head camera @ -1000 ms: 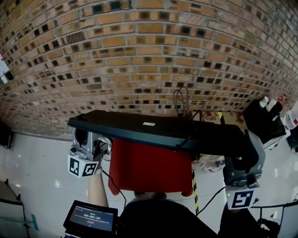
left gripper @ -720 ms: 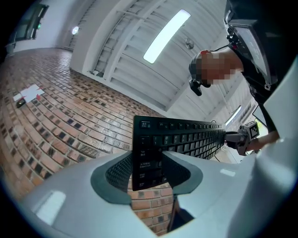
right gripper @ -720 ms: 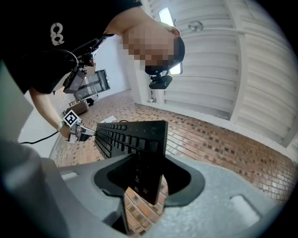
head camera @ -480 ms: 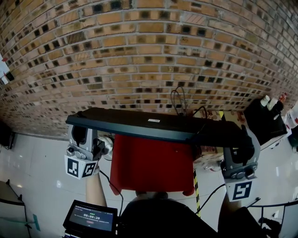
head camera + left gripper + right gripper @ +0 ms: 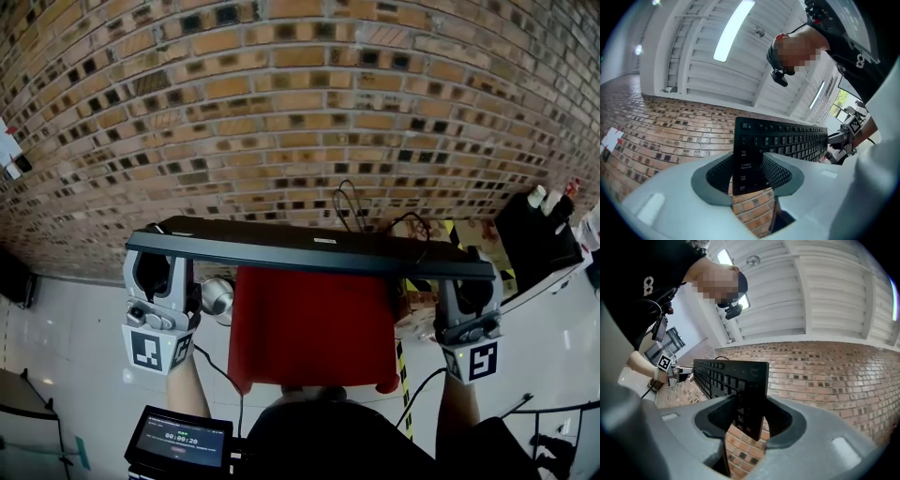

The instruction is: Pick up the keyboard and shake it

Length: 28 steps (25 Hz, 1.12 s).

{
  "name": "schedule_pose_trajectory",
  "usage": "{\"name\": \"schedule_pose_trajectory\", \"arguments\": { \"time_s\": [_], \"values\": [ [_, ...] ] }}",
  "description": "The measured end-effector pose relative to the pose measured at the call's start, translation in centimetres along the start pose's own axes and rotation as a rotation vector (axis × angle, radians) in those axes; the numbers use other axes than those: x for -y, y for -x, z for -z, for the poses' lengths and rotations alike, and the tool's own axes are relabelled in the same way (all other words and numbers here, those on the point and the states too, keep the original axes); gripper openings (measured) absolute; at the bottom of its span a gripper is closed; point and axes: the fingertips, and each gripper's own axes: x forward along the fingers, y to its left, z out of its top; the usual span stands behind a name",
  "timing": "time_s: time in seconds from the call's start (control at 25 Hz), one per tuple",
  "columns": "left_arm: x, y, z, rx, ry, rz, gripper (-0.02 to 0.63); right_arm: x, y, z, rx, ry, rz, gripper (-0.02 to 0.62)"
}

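Observation:
A black keyboard (image 5: 309,249) is held in the air, level, with its keys facing down and its underside toward the head view. My left gripper (image 5: 161,270) is shut on its left end, seen close up as the key block (image 5: 749,161) between the jaws. My right gripper (image 5: 469,292) is shut on its right end (image 5: 751,404). The keyboard's cable (image 5: 349,204) loops up behind its far edge.
A red cloth-covered stand (image 5: 314,323) sits right below the keyboard. A brick floor (image 5: 281,103) stretches ahead. A black case (image 5: 539,239) stands at the right, a small screen (image 5: 180,439) at the bottom left, and white tiles (image 5: 66,328) at the left.
The keyboard has tipped from slanting down to the right to level. Its left end rose and its right end sank, both grippers still clamped on it.

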Motion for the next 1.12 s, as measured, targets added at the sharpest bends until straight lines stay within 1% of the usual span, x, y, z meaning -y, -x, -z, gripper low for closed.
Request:
{"name": "schedule_pose_trajectory", "arguments": {
  "time_s": [0.16, 0.48, 0.64, 0.88, 1.0, 1.12],
  "values": [
    [0.2, -0.3, -0.1, -0.005, -0.012, 0.011, 0.196, -0.1, 0.1, 0.7, -0.011, -0.036, 0.008, 0.172],
    [0.3, -0.1, 0.4, -0.003, -0.007, 0.010, 0.196, -0.1, 0.3, 0.6, -0.009, -0.033, 0.016, 0.173],
    [0.4, 0.0, -0.4, 0.031, -0.011, 0.005, 0.196, -0.1, 0.5, -0.6, 0.027, 0.021, 0.032, 0.175],
    [0.1, 0.8, -3.6, 0.161, -0.043, -0.009, 0.196, -0.2, 1.0, -4.8, 0.148, 0.144, 0.066, 0.178],
    [-0.2, 1.2, -4.1, 0.176, -0.045, -0.019, 0.198, -0.4, 1.0, -5.7, 0.167, 0.158, 0.062, 0.178],
    [-0.3, 0.9, -4.1, 0.147, -0.038, -0.018, 0.198, -0.4, 0.7, -5.4, 0.135, 0.134, 0.046, 0.178]
  ]
}}
